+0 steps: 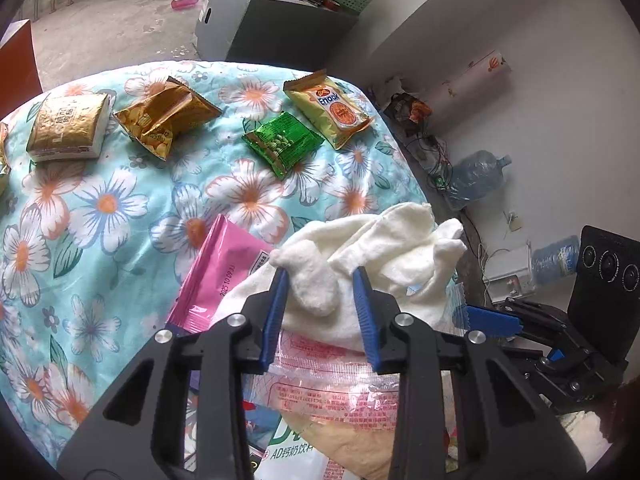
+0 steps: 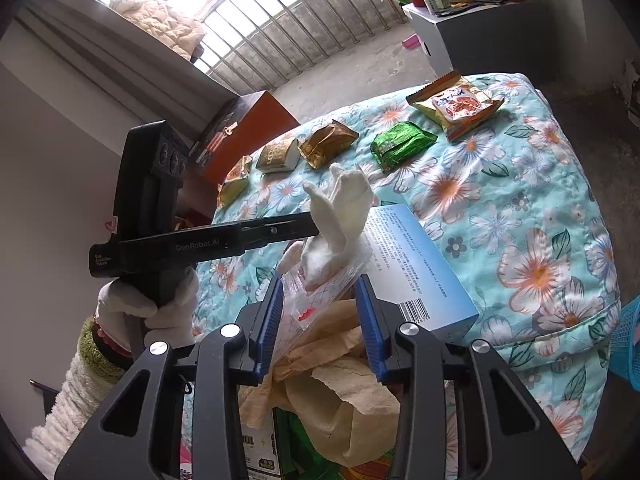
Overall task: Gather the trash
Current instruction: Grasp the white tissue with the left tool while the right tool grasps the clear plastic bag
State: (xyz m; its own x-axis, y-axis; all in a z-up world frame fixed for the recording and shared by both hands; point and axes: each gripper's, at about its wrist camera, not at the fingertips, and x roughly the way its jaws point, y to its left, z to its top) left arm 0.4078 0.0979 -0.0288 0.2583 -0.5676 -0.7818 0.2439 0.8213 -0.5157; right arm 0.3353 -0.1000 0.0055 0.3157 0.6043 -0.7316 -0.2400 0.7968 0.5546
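A white cloth glove (image 1: pixel 372 264) lies on a pile of trash at the near edge of the flowered quilt (image 1: pixel 100 208). My left gripper (image 1: pixel 322 276) is open, its blue fingers (image 1: pixel 276 316) on either side of one glove finger. In the right wrist view the left gripper (image 2: pixel 316 226) reaches the glove (image 2: pixel 340 216) from the left. My right gripper (image 2: pixel 320 284) is open around a clear plastic wrapper (image 2: pixel 316 312), above crumpled brown paper (image 2: pixel 340 384). A pink packet (image 1: pixel 220 276) and a blue box (image 2: pixel 416 268) lie in the pile.
Snack packets lie in a row at the quilt's far side: a gold box (image 1: pixel 68 128), a gold bag (image 1: pixel 164 118), a green packet (image 1: pixel 280 144), a yellow packet (image 1: pixel 328 108). A grey cluttered cabinet (image 1: pixel 272 20) stands beyond. Water bottles (image 1: pixel 476 176) and wires are on the floor at right.
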